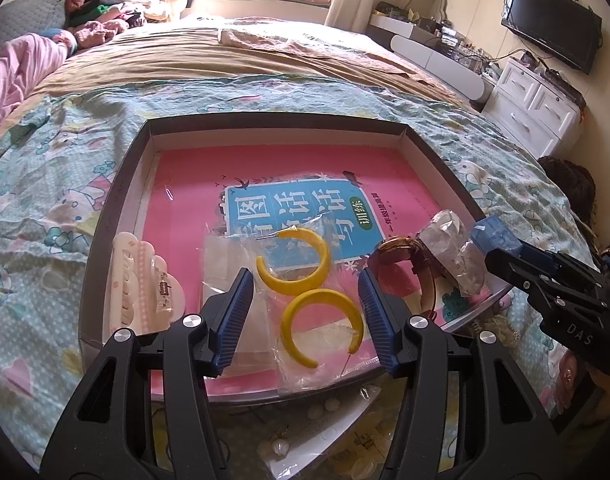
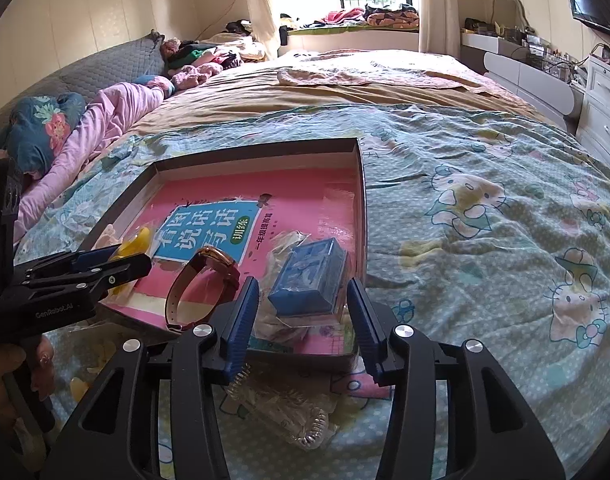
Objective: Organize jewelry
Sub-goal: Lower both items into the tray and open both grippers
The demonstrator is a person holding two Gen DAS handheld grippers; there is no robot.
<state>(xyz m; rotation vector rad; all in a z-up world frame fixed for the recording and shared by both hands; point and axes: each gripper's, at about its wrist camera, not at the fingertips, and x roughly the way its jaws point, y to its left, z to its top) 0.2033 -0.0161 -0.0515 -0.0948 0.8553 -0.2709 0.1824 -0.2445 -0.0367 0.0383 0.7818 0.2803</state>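
Note:
A shallow dark box (image 1: 117, 208) lies on the bed with a pink book (image 1: 225, 184) in it. On the book lie two yellow hoop earrings (image 1: 301, 280) in a clear bag, a white hair clip (image 1: 141, 280), a brown-strapped watch (image 1: 409, 264) and a blue box (image 2: 309, 280) on clear bags. My left gripper (image 1: 305, 304) is open, its jaws on either side of the earrings. My right gripper (image 2: 303, 312) is open around the blue box; the box (image 2: 361, 184) and watch (image 2: 205, 280) show there too.
Clear bags with small jewelry lie on the Hello Kitty quilt (image 2: 485, 208) in front of the box, one (image 2: 293, 412) under the right gripper. Pillows and clothes are at the bed's far left. White drawers (image 1: 537, 112) and a TV (image 1: 553, 24) stand at the right.

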